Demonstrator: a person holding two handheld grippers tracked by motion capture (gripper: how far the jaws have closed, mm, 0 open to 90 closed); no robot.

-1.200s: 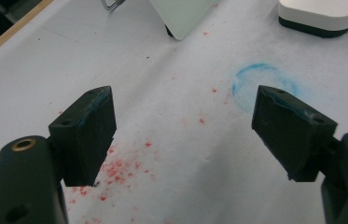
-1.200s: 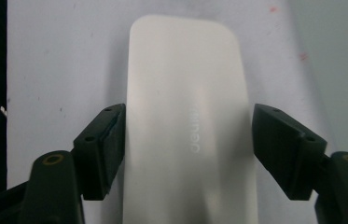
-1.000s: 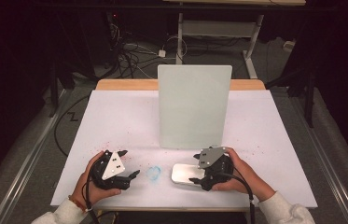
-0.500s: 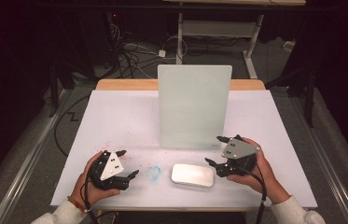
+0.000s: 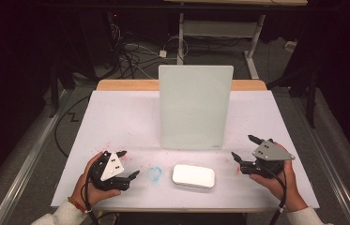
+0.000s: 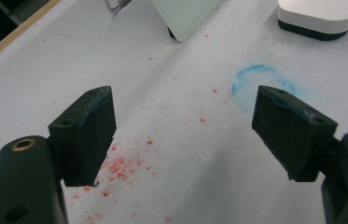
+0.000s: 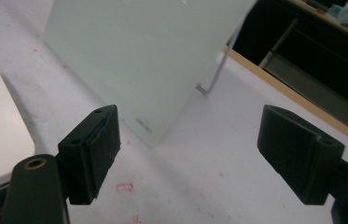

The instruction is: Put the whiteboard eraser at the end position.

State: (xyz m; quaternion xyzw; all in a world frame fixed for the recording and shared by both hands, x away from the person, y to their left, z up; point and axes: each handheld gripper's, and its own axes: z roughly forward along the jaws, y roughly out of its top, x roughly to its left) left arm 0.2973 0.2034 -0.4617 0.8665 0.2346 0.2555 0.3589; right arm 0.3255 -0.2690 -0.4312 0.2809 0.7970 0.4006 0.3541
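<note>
Dim room seen from above: a grey carpeted floor [image 5: 36, 154] surrounds a wooden-edged table under a white paper covering [image 5: 116, 117]. Behind it, a tangle of black cables [image 5: 133, 54] lies on the floor beside the pale metal frame of a second desk [image 5: 219, 30]. The far background is dark.

Your left hand [image 5: 90, 185] holds the left gripper [image 5: 129, 164] low at the near left, jaws spread wide, pointing right and slightly away from you. Your right hand [image 5: 280, 183] holds the right gripper [image 5: 244, 146] at the near right, jaws also wide apart, pointing left and away. Both forearms enter from the bottom edge.
</note>
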